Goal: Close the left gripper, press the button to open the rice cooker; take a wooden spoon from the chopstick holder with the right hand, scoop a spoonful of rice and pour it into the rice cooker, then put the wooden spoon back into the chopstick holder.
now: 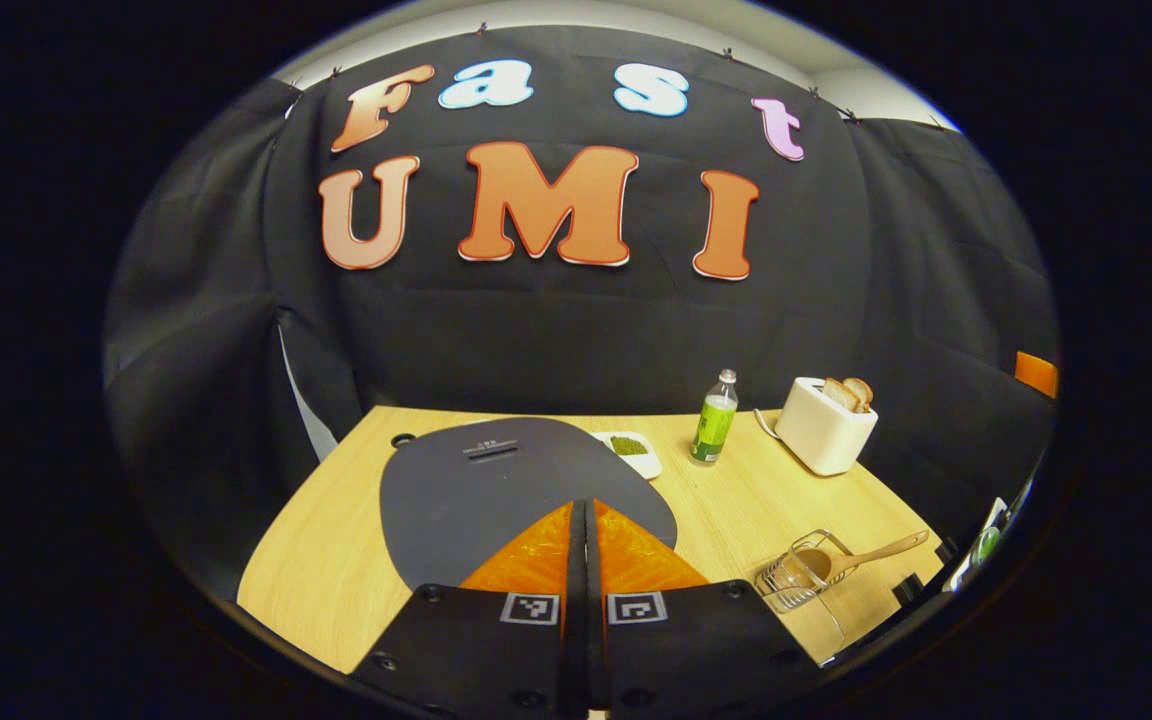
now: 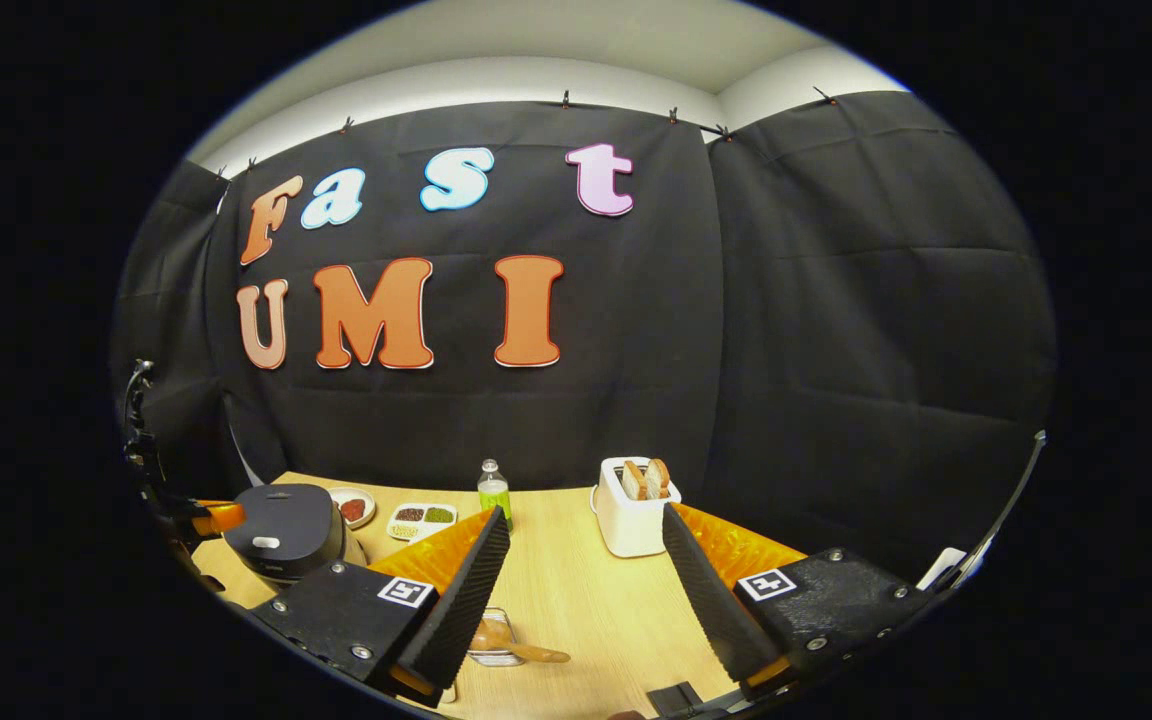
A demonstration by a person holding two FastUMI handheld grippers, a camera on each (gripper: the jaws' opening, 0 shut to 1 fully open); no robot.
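In the left gripper view, the left claw (image 1: 583, 515) has its two fingers pressed together with nothing between them, poised over the rice cooker (image 1: 506, 490). The cooker's lid is a broad, dark grey, matte oval with a narrow slot near its far edge; it sits down flat, closed, on the left part of the light wooden desk (image 1: 336, 560). To the right of the claw stands the chopstick holder (image 1: 798, 578), a wire basket near the desk's front right edge, with the wooden spoon (image 1: 861, 560) lying in it, bowl inside and pale handle slanting out to the right. Behind the cooker lies a white dish (image 1: 631, 452) holding green grains, then a clear bottle with a green label (image 1: 714, 420), and a white toaster (image 1: 824, 425) with two slices of bread standing in it.

In the right gripper view, the right claw (image 2: 586, 590) is spread wide and holds nothing. Below, between its fingers, the spoon (image 2: 521, 648) rests in the holder (image 2: 491, 640). The cooker (image 2: 286, 530) stands at far left, a pale button on its front, with the other gripper just beside it.
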